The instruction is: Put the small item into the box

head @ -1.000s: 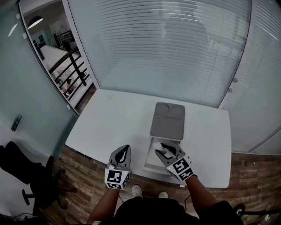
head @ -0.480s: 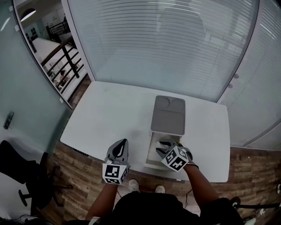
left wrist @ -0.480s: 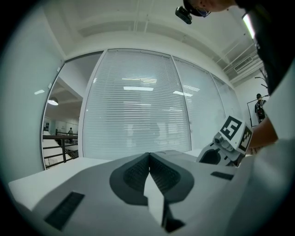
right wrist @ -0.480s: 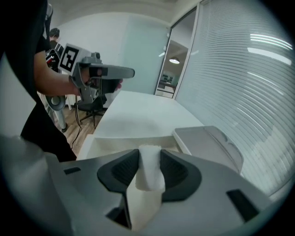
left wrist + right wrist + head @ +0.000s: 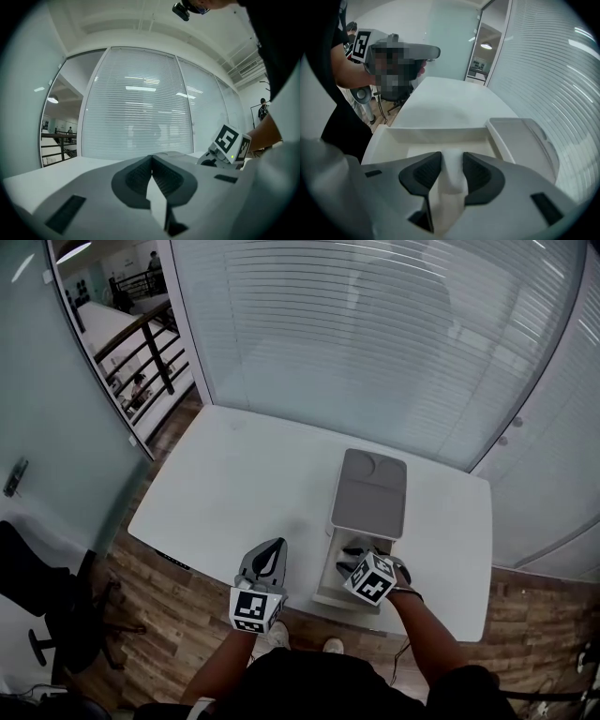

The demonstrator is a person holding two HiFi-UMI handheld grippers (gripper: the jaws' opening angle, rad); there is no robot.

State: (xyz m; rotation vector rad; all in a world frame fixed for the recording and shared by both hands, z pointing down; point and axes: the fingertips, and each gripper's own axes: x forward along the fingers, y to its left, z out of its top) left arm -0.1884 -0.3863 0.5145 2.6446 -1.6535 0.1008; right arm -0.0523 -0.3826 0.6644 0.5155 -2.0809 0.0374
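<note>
An open white box (image 5: pixel 324 576) stands near the table's front edge, its grey lid (image 5: pixel 370 495) folded back behind it. My right gripper (image 5: pixel 355 556) hangs over the box's inside, shut on a small white item (image 5: pixel 451 182) that fills the gap between its dark pads (image 5: pixel 423 172). In the right gripper view the box's far wall (image 5: pixel 436 133) and the lid (image 5: pixel 525 140) lie just below and ahead. My left gripper (image 5: pixel 270 555) hovers left of the box at the table edge, its jaws (image 5: pixel 151 158) shut with nothing held.
The white table (image 5: pixel 239 479) stretches to the left and back of the box. Glass walls with blinds (image 5: pixel 375 343) close it in behind and at the right. Wooden floor (image 5: pixel 150 587) lies past the front edge.
My right gripper has shifted a little further over the box and turned, still holding the white item. The left gripper has stayed by the table edge. The head view has drifted.
</note>
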